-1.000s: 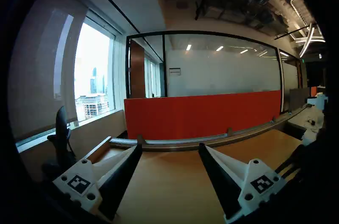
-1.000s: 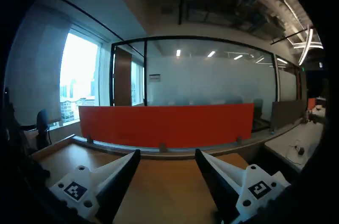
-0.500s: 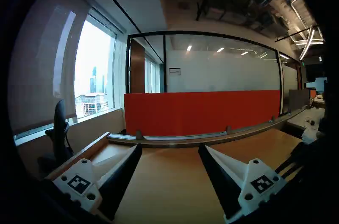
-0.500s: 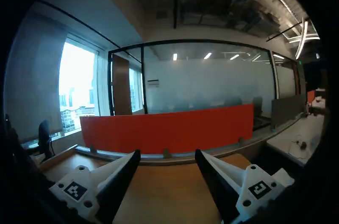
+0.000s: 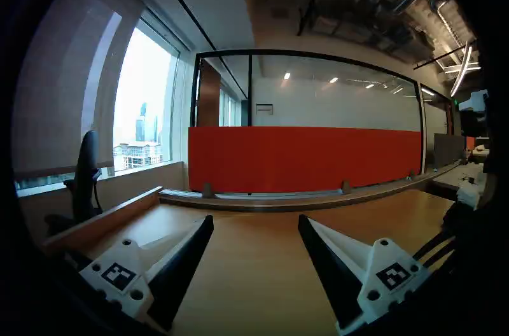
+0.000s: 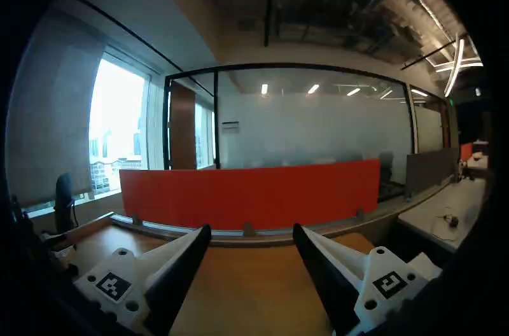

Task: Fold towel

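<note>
Left hand-held gripper (image 5: 254, 219) dipped — right hand-held gripper (image 6: 250, 228), one desk (image 5: 254, 279); both spread.

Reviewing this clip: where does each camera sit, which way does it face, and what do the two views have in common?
Left gripper view: rides on the left tongs, low over a wooden desk, facing an orange divider; its own two fingers show, spread apart, with an office chair at picture-left.
Right gripper view: rides on the right tongs, low over the desk, facing the same divider; its own two fingers show, spread apart.
Shared: the desk, the divider, the glass wall behind it, and the bright window.
</note>
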Available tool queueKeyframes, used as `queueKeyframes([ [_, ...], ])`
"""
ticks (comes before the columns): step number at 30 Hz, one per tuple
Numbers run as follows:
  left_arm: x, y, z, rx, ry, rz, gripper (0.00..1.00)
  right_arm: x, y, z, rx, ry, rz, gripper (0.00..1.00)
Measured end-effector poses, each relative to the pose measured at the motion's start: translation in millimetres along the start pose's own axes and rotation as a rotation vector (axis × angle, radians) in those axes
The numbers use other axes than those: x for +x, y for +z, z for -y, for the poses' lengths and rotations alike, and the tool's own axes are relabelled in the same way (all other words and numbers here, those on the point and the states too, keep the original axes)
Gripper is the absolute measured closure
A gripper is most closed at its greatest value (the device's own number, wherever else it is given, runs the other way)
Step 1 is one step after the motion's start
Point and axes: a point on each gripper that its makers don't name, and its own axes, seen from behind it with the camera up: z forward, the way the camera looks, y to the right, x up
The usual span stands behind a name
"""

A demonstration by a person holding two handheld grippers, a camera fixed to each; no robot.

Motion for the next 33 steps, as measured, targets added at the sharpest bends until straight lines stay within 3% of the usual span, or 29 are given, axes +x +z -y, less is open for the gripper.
queueKeyframes([
  [9, -43.9, -2.1, 2.3, 0.004, 0.008, 0.000, 0.01, -25.6, -2.4, -0.1, -0.007, -0.013, 0.003, 0.01],
  [20, -79.6, -1.3, 8.3, 0.014, 0.014, 0.007, 0.01, -51.4, 1.9, 3.1, -0.003, -0.007, 0.011, 0.01],
  [33, -90.7, -0.1, 8.6, 0.013, 0.015, 0.014, 0.01, -51.9, 2.9, 10.7, 0.012, -0.020, 0.008, 0.01],
])
